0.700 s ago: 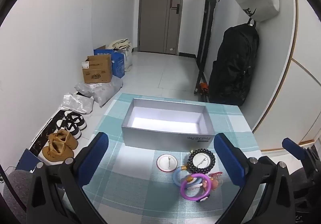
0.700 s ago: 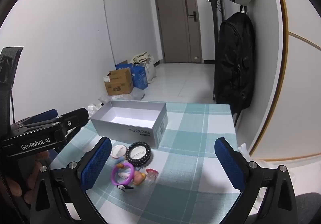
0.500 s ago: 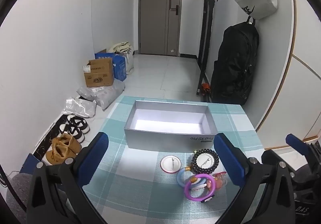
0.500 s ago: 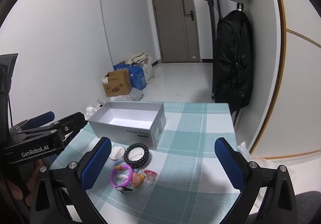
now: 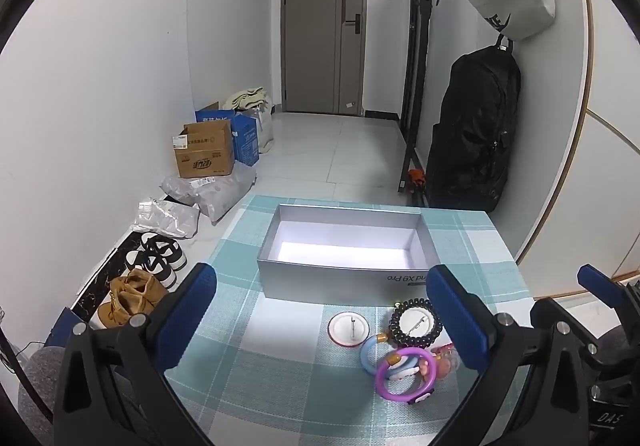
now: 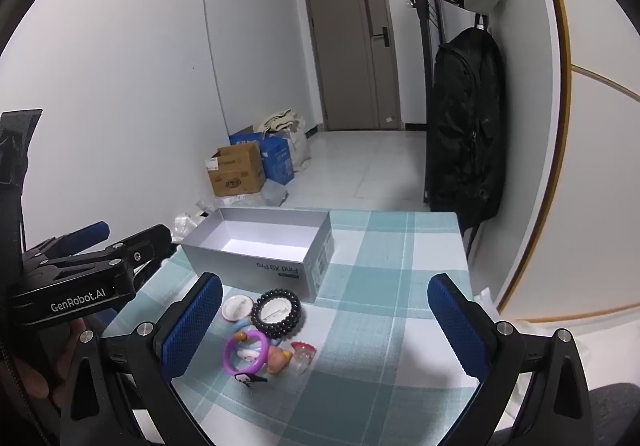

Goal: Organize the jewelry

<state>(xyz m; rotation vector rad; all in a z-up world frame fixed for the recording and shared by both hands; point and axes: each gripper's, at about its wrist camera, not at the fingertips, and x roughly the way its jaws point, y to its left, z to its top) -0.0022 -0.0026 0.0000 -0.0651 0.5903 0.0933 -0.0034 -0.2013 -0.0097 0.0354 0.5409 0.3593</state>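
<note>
An open silver box [image 5: 347, 278] [image 6: 256, 266] stands empty on the checked tablecloth [image 5: 256, 362]. In front of it lie a white round badge [image 5: 349, 329] [image 6: 237, 308], a black bead bracelet [image 5: 416, 324] [image 6: 279, 312] around a white disc, a blue ring [image 5: 367, 352], a purple ring [image 5: 405, 375] [image 6: 245, 356] and small pink and orange charms [image 6: 296, 356]. My left gripper [image 5: 324, 318] is open and empty, held above the table short of the jewelry. My right gripper [image 6: 324, 326] is open and empty, to the right of the pile.
The left gripper's body [image 6: 76, 282] shows at the left of the right wrist view. The table's right edge [image 6: 466, 270] runs close to the wall. Off the table are shoes [image 5: 140, 286], cardboard boxes [image 5: 204, 156] and a black backpack [image 5: 472, 134].
Both views have shifted slightly; the box and jewelry sit a little lower and further right in the left wrist view. Both grippers stay open. Nothing on the table has moved.
</note>
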